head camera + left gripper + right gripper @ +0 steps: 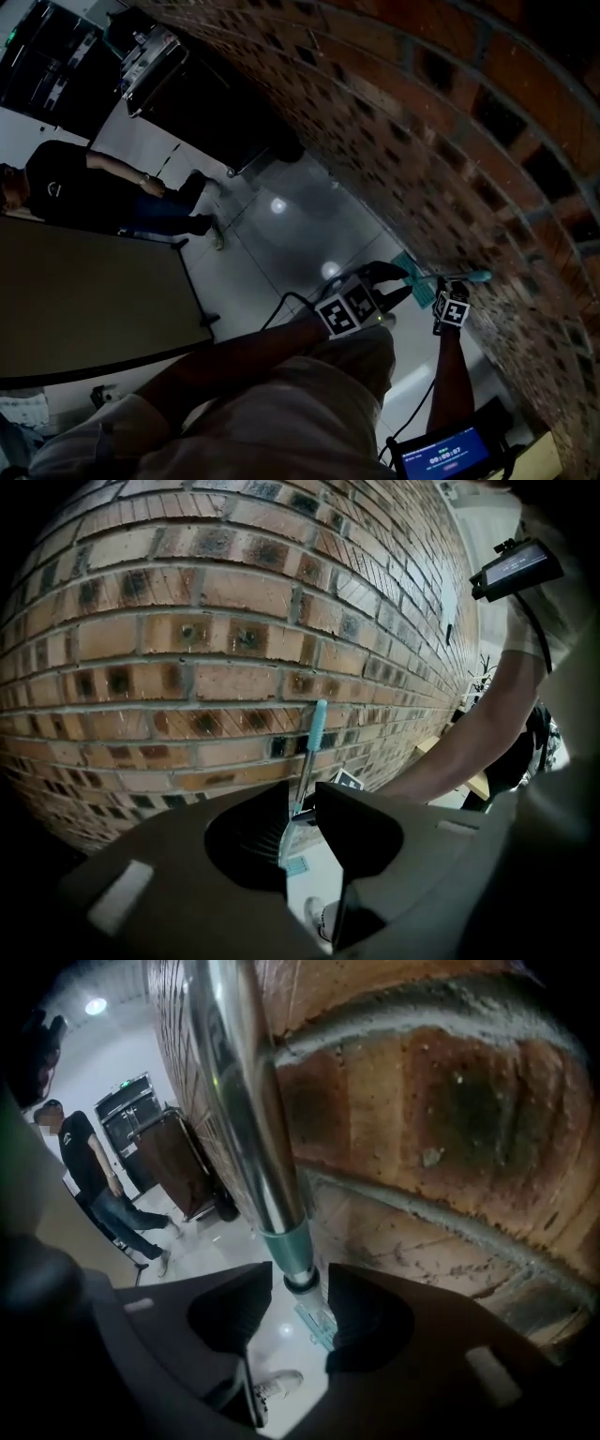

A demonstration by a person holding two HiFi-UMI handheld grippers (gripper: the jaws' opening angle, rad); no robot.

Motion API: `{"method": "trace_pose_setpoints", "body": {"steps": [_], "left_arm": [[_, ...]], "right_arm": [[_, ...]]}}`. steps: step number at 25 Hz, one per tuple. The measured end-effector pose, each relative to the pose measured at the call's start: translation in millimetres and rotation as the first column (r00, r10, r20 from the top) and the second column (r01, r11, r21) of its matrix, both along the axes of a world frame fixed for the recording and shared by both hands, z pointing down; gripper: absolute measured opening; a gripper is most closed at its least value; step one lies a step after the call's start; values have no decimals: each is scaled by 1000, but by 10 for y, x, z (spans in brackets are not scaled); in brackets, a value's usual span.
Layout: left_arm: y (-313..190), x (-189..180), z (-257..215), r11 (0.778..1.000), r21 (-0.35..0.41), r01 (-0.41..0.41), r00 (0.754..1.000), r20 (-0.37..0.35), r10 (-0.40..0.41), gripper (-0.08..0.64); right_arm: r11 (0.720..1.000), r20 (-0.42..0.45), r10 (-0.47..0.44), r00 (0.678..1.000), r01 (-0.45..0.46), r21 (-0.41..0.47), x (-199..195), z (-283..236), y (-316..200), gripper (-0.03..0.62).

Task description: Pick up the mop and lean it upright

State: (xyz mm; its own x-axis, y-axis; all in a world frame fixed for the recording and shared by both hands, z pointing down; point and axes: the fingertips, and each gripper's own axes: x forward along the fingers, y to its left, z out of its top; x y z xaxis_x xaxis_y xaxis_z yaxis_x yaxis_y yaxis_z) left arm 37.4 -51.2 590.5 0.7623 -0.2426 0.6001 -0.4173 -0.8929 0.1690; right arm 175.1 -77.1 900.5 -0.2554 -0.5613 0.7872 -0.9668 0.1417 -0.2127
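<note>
Mop (313, 744), thin silver pole, teal grip end, leaning on brick wall (187, 621)

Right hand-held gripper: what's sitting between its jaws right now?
The silver metal mop pole, at its teal collar, stands between the right hand-held gripper's jaws, which are apart and seemingly clear of it. The right gripper view shows this.

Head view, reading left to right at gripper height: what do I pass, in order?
Tabletop → left gripper → right gripper → brick wall. The mop overlaps the grippers, so it is left out.
</note>
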Motion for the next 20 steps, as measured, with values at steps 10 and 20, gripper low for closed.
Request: {"method": "trace_pose_setpoints", "body": {"steps": [10, 20], "left_arm": [[-75, -290, 65, 999, 0, 45, 999, 22, -45, 93], [-96, -434, 120, 999, -8, 40, 999, 31, -39, 94]], "right_arm": [[1000, -38, 26, 999, -26, -8, -6, 150, -71, 150], [1000, -63, 19, 998, -18, 15, -61, 106, -4, 127]]}}
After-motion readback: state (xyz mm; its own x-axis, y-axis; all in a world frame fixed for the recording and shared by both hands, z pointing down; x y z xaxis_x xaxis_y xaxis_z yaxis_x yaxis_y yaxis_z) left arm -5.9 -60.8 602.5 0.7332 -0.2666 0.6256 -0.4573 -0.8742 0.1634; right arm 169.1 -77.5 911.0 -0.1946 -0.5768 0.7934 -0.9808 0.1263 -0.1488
